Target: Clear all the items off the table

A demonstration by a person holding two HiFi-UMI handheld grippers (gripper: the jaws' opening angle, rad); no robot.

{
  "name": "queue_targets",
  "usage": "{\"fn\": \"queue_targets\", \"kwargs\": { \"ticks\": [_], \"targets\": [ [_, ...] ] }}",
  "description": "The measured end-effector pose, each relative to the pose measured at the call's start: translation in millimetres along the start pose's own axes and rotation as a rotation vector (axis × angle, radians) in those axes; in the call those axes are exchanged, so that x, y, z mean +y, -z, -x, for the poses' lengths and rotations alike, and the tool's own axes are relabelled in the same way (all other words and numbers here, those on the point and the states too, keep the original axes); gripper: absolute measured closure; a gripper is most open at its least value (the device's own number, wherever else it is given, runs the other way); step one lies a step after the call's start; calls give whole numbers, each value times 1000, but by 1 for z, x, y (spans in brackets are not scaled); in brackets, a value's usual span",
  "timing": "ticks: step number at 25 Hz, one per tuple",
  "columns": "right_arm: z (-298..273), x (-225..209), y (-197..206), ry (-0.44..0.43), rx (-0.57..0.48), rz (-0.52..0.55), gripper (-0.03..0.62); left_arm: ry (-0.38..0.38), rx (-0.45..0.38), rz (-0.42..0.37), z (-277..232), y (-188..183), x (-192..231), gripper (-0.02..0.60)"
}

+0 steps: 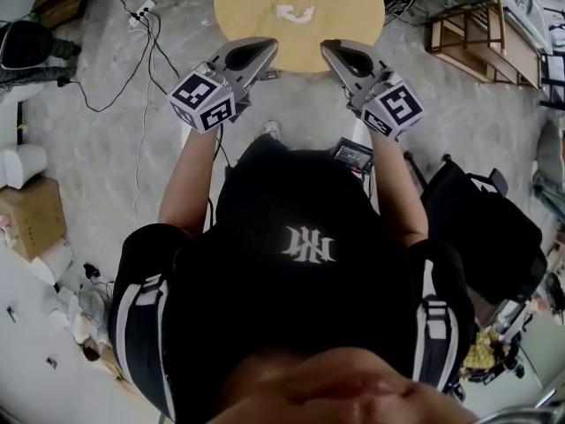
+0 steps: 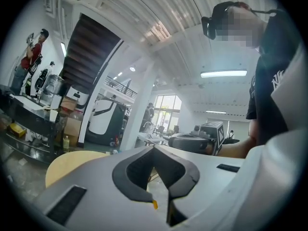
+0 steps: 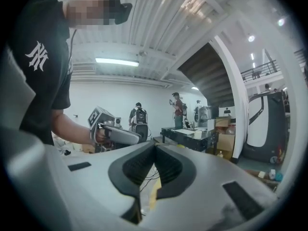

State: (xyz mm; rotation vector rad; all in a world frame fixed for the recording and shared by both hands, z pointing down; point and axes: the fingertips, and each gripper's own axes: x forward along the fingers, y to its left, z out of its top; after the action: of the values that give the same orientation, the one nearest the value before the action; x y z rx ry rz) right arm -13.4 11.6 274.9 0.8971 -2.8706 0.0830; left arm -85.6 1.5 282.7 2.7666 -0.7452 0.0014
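Observation:
A round wooden table [image 1: 265, 7] stands ahead of me on the concrete floor, with one small white crumpled item [image 1: 296, 13] lying on it. Both grippers are held up level, side by side, near the table's front edge. My left gripper [image 1: 267, 45] is shut, its tips meeting with nothing between them [image 2: 154, 148]. My right gripper [image 1: 329, 48] is likewise shut and empty [image 3: 155, 146]. Each gripper shows in the other's view: the right gripper [image 2: 192, 141], the left gripper [image 3: 115, 134]. A slice of the table [image 2: 72, 165] appears in the left gripper view.
A wooden rack [image 1: 481, 34] stands at the far right and a black bag [image 1: 481, 228] beside me on the right. A cardboard box [image 1: 31, 215] sits on the left, and cables [image 1: 146, 25] run over the floor. People stand by a dark workbench [image 3: 192, 134] in the distance.

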Motion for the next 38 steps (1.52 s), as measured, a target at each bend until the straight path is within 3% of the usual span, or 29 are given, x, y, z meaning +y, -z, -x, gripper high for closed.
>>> {"fn": "queue_targets", "kwargs": {
  "ticks": [5, 11, 15, 16, 17, 21, 26, 32, 35, 38],
  "targets": [
    [-27, -6, 10, 55, 26, 20, 580, 42, 9, 27, 11, 10, 20, 569],
    [-41, -31, 49, 62, 132, -30, 387, 47, 30, 96, 4, 35, 34, 569],
    [-59, -58, 87, 52, 198, -44, 362, 29, 59, 136, -7, 52, 46, 569],
    [-66, -65, 98, 41, 216, -51, 284, 23, 65, 142, -9, 56, 50, 569],
    [-74, -71, 109, 26, 232, -58, 249, 16, 71, 144, -12, 59, 55, 569],
    [-103, -94, 156, -33, 280, -86, 249, -26, 110, 155, -22, 82, 74, 569],
    [-136, -136, 221, -95, 362, -94, 249, -113, 149, 238, -35, 117, 104, 569],
    [-165, -145, 286, -252, 536, 102, 249, -230, 167, 304, -44, 153, 136, 569],
    [-171, -153, 299, -281, 582, 172, 321, -248, 167, 327, -54, 162, 147, 569],
    [-176, -156, 314, -321, 645, 265, 327, -270, 175, 333, -58, 170, 158, 569]
  ]
}}
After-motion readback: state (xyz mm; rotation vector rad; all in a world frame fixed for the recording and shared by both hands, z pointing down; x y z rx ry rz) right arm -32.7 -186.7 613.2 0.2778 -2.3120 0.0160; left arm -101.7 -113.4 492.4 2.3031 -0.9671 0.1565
